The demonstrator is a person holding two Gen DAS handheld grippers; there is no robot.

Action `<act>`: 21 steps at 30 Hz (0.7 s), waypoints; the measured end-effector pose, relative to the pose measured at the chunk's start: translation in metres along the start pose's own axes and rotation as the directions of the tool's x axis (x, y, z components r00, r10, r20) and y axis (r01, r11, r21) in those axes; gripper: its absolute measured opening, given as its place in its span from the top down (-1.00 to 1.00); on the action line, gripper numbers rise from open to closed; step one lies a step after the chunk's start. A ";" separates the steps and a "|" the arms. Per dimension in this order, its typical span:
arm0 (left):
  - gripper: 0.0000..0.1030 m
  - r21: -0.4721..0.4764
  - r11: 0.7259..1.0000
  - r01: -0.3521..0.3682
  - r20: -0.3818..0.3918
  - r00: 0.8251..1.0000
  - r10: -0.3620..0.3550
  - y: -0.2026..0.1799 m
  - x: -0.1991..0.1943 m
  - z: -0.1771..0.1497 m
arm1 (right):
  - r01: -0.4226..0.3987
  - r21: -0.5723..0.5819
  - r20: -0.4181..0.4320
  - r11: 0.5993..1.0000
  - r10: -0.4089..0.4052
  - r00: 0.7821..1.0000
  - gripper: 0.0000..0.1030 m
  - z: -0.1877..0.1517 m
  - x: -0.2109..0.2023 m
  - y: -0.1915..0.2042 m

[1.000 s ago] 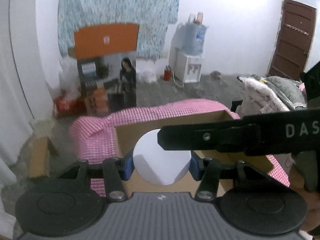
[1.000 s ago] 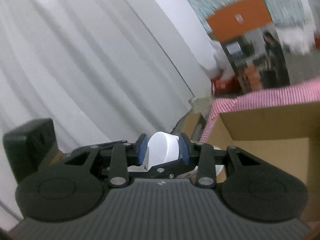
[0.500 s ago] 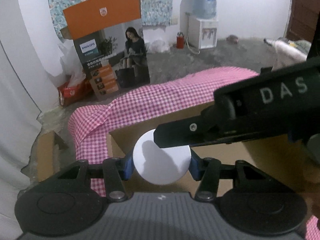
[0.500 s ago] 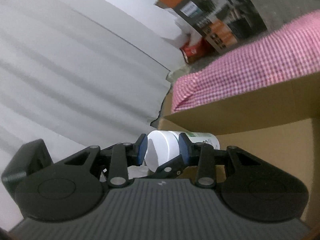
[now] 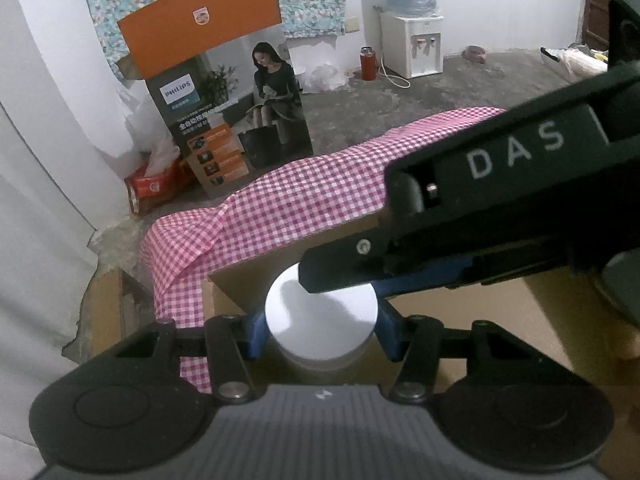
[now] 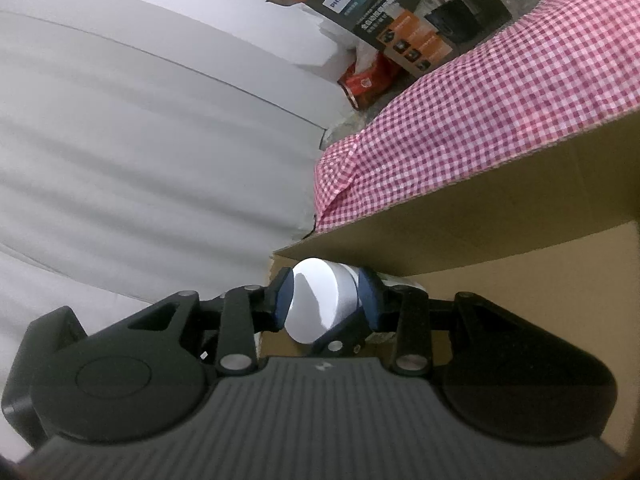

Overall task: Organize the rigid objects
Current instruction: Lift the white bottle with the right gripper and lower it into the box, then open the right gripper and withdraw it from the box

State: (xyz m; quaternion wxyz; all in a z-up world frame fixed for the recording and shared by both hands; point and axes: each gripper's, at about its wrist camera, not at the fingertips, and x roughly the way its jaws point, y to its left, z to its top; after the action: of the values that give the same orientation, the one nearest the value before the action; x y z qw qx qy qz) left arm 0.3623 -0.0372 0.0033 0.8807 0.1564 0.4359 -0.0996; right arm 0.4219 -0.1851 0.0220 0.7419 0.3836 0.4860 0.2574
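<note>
1. Both of your hands have come down. A moment ago you saw lots of the room; now the brown cardboard box (image 6: pixel 500 220) fills the low part of both views.
2. Your left gripper (image 5: pixel 320 330) has the flat white round jar (image 5: pixel 316 336) between its blue pads (image 5: pixel 254 334). The pads look like they touch the jar's sides, but the jaws are opening now, so the hold is getting loose.
3. The jar is down inside the box, near the corner by the far wall. You cannot see if its bottom sits on the box floor.
4. Your right gripper (image 6: pixel 326 300) has rolled and now reaches across, right over the jar in the left view. Its blue pads pinch a small white round bottle (image 6: pixel 320 300) that lies on its side, low by the box wall. The gap is small and the bottle fills it (you cannot tell from these views if it is part of the same white thing).
5. My guess: this is the putting-in step, and it is almost done. Next, let go fully and lift your hands straight out, so that you do not knock anything over.
6. The box sits on a pink and white checked cloth (image 5: pixel 300 208). The box floor you can see is bare cardboard. Your grippers hide the rest, so you cannot tell what else is in there.
</note>
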 end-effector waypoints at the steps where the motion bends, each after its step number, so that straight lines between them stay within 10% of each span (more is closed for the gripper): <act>1: -0.25 0.004 1.000 -0.003 0.007 1.000 0.003 0.000 -0.002 0.000 | -0.001 -0.005 0.001 1.000 0.001 1.000 0.21 0.000 -0.001 0.001; 7: -0.49 0.000 1.000 -0.009 0.074 0.997 0.009 0.002 -0.026 -0.003 | 0.035 -0.093 0.034 0.995 -0.032 0.999 -0.20 -0.001 -0.010 0.020; 21: -0.80 -0.093 0.995 0.031 0.328 0.945 0.001 0.019 -0.156 -0.043 | 0.044 -0.342 0.232 0.939 0.039 0.972 -0.23 -0.044 -0.119 0.093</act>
State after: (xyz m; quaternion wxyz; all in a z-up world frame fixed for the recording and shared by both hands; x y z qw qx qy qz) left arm 0.2429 0.0023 0.1074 0.9466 0.0917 0.2890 -0.1097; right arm 0.3335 -0.2076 0.1503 0.8502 0.2749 0.3427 0.2901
